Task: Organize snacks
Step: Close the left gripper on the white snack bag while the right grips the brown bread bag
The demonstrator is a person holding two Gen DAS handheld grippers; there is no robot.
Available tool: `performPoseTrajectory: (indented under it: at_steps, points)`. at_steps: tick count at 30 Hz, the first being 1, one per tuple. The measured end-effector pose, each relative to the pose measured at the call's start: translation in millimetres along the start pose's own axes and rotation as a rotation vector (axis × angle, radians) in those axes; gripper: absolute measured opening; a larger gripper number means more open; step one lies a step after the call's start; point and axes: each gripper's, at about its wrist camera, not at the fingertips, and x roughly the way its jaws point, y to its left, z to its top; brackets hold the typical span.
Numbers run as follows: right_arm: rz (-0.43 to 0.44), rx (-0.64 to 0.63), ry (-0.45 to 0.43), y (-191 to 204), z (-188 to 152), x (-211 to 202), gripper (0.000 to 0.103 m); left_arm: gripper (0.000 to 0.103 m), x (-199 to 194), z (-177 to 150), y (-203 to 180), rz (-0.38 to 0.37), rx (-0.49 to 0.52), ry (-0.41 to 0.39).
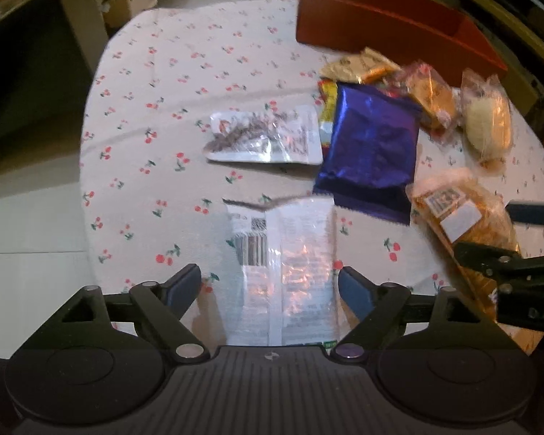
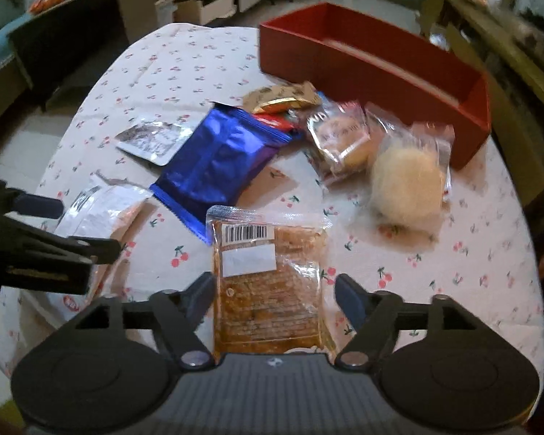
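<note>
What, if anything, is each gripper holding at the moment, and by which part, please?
Nothing is held. The left gripper is open around the white packet, and the right gripper is open around the orange packet; no pad grips either.

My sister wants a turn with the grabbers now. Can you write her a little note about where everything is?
Left gripper: open, around the silvery white packet.
Right gripper: open, around the orange barcode packet.
Both packets lie on the cherry tablecloth.
Blue foil bag, round pale bun and other snacks lie loose beside the red box.
Done: nothing visible in the box.
Left: grip the packets, box all the snacks.
</note>
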Motion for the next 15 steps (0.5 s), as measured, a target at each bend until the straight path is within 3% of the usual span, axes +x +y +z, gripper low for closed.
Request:
performPoseTrajectory:
  at_steps: [4, 7, 11, 15]
  points:
    - [-0.022, -0.047, 0.047, 8.9, -1.5, 18.7, 0.090, 0.096, 8.6, 0.5, -8.6, 0.020, 0.034, 0.029]
    - [0.010, 0.009, 0.075, -3.2, -2.2, 29.7, 0.090, 0.097, 10.3, -1.2, -8.8, 0.022, 0.044, 0.029]
    - [0.075, 0.099, 0.100, -20.5, -0.2, 31.1, 0.091, 0.095, 9.7, 0.6, -6.2, 0.008, 0.032, 0.036]
    - [0.102, 0.070, 0.102, -17.5, 0.4, 30.0, 0.091, 0.091, 8.3, 0.7, -7.6, 0.014, 0.046, 0.031]
